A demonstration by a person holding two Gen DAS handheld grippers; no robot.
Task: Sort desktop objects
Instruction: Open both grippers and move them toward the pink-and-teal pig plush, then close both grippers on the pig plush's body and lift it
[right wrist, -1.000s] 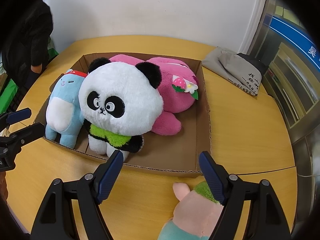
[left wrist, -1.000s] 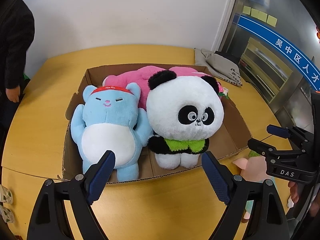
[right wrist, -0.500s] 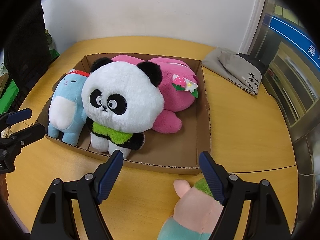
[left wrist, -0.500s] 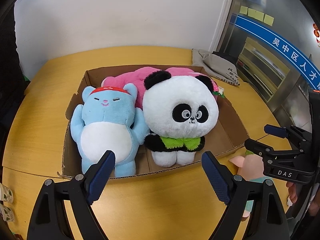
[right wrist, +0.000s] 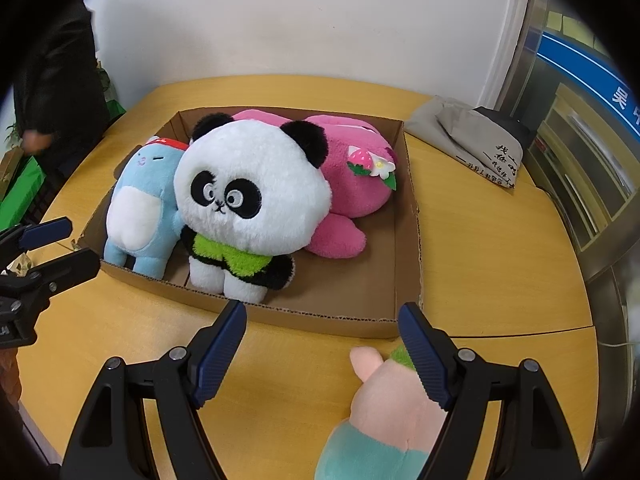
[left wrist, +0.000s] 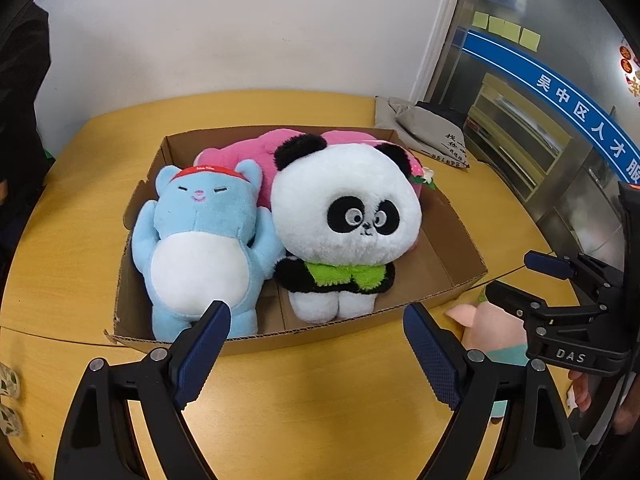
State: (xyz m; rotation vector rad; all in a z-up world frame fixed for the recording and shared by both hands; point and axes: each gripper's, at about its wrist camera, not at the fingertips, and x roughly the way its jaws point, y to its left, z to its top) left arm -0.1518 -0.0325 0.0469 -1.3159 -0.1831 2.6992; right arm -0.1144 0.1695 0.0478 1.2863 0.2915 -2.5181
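A shallow cardboard box (left wrist: 460, 232) (right wrist: 408, 216) sits on the round wooden table. In it lie a blue bear plush (left wrist: 200, 240) (right wrist: 138, 204), a panda plush (left wrist: 346, 216) (right wrist: 248, 204) and a pink plush (left wrist: 256, 148) (right wrist: 352, 184) behind them. A peach and teal plush (left wrist: 492, 328) (right wrist: 392, 412) lies on the table in front of the box's right corner. My left gripper (left wrist: 316, 344) is open and empty before the box. My right gripper (right wrist: 322, 344) is open and empty, its right finger over the peach plush. Each gripper also shows in the other view, the right one (left wrist: 536, 280) and the left one (right wrist: 52, 248).
A grey cloth bag (left wrist: 432, 132) (right wrist: 476, 136) lies at the table's back right. A person in dark clothes (right wrist: 60, 80) stands at the left. Metal and glass doors (left wrist: 540, 120) stand at the right. A seam crosses the table near the front edge.
Both grippers have drawn back and up a little, so the box and plush toys sit slightly farther away. Both stay open. The toys have not moved.
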